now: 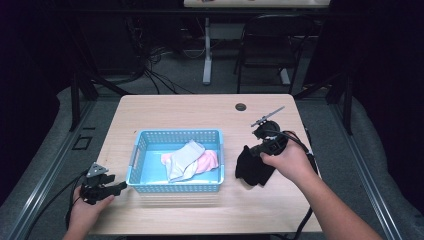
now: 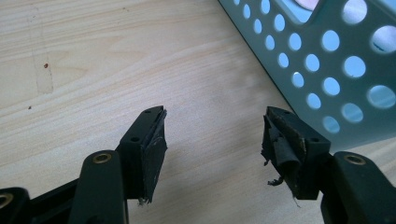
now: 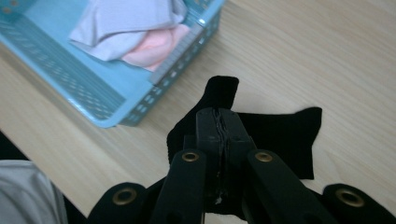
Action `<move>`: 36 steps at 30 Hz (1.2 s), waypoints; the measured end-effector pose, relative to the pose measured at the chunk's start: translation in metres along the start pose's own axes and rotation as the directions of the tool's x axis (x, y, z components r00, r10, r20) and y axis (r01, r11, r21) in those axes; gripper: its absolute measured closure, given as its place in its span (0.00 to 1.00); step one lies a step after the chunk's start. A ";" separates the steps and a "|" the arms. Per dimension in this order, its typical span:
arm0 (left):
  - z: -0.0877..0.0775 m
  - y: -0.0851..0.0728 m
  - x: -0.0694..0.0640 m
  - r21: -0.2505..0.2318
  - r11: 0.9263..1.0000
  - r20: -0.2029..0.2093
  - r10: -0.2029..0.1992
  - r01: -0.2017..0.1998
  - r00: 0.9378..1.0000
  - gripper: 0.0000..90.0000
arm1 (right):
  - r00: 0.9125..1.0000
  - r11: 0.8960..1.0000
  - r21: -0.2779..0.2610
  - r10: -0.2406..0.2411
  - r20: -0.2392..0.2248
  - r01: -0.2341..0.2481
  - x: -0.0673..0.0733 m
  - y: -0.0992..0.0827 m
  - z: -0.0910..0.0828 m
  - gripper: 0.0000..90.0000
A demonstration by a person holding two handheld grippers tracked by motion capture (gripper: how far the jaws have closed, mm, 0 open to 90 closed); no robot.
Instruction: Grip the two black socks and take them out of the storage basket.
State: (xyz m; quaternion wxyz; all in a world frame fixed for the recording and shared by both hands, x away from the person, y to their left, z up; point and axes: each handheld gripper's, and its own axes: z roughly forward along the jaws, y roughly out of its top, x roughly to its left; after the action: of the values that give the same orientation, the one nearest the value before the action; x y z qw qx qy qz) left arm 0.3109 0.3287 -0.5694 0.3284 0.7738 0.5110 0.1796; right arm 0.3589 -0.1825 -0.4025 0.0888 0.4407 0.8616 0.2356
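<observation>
Here the right gripper [image 3: 219, 122] (jaws pressed together) sits over the black cloth [image 3: 280, 135].

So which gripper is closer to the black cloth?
Right. The right gripper is shut on the black cloth; the left gripper sits across the blue basket, beside its left corner.

High cam overhead; gripper cams close, share basket [image 1: 175, 160].

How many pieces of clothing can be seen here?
3: a grey fabric sock and a pink fabric garment in the blue perforated plastic basket, a black fabric sock beside it. More may lie underneath.
</observation>
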 end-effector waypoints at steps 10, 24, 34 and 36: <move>0.000 0.000 0.000 0.002 1.000 -0.004 -0.001 0.001 1.000 0.44 | 0.991 0.992 0.031 0.122 0.055 -0.124 -0.043 -0.020 0.029 0.98; 0.002 -0.001 0.000 0.010 1.000 -0.006 -0.005 0.005 1.000 0.44 | 0.976 0.977 0.056 0.202 0.082 -0.207 -0.071 -0.030 0.059 0.98; 0.003 0.000 0.001 0.014 1.000 -0.002 -0.007 0.007 1.000 0.44 | 0.977 0.976 0.066 0.201 0.072 -0.206 -0.073 -0.025 0.066 0.98; 0.003 0.000 0.002 0.011 1.000 -0.002 -0.009 0.009 1.000 0.44 | 0.976 0.976 0.060 0.206 0.070 -0.210 -0.073 -0.024 0.067 0.98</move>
State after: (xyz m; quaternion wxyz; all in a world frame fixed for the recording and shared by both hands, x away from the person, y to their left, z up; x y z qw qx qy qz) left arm 0.3132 0.3291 -0.5713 0.3245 0.7731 0.5158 0.1761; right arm 0.4095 -0.2315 -0.4770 0.0760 0.5386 0.8149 0.2003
